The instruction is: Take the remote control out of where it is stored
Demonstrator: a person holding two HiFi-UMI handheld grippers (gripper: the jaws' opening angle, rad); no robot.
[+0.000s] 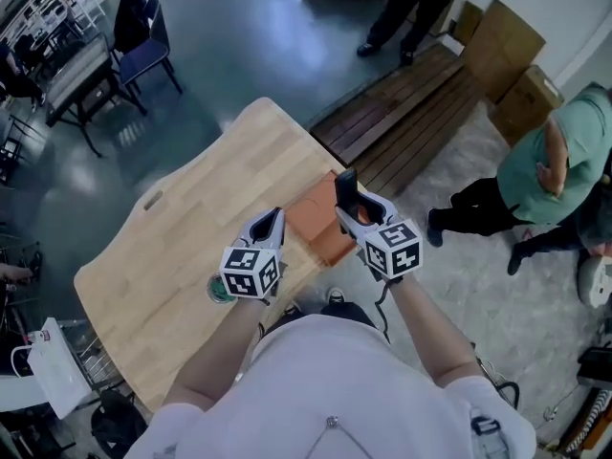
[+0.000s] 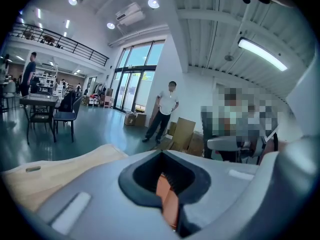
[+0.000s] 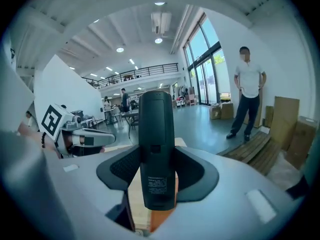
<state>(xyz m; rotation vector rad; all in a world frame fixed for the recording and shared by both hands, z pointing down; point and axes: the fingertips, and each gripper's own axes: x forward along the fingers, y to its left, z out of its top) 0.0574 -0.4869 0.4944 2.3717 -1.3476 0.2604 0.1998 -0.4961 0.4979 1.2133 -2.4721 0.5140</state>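
A black remote control (image 1: pixel 345 187) stands upright between the jaws of my right gripper (image 1: pixel 356 208), above the orange box (image 1: pixel 316 226) on the wooden table (image 1: pixel 182 228). In the right gripper view the remote (image 3: pixel 157 149) fills the middle, the right gripper (image 3: pixel 157 171) is shut on its lower half, and the box (image 3: pixel 161 220) shows below. My left gripper (image 1: pixel 275 220) meets the box's left edge. In the left gripper view its jaws (image 2: pixel 166 186) stand nearly together with a thin strip of the orange box (image 2: pixel 168 204) between them.
A small green round object (image 1: pixel 217 292) lies on the table under my left gripper. Wooden slats (image 1: pixel 411 113) and cardboard boxes (image 1: pixel 512 65) lie on the floor beyond the table. One person (image 1: pixel 559 165) is to the right, another person (image 1: pixel 411 12) farther off. Chairs (image 1: pixel 143 36) stand far left.
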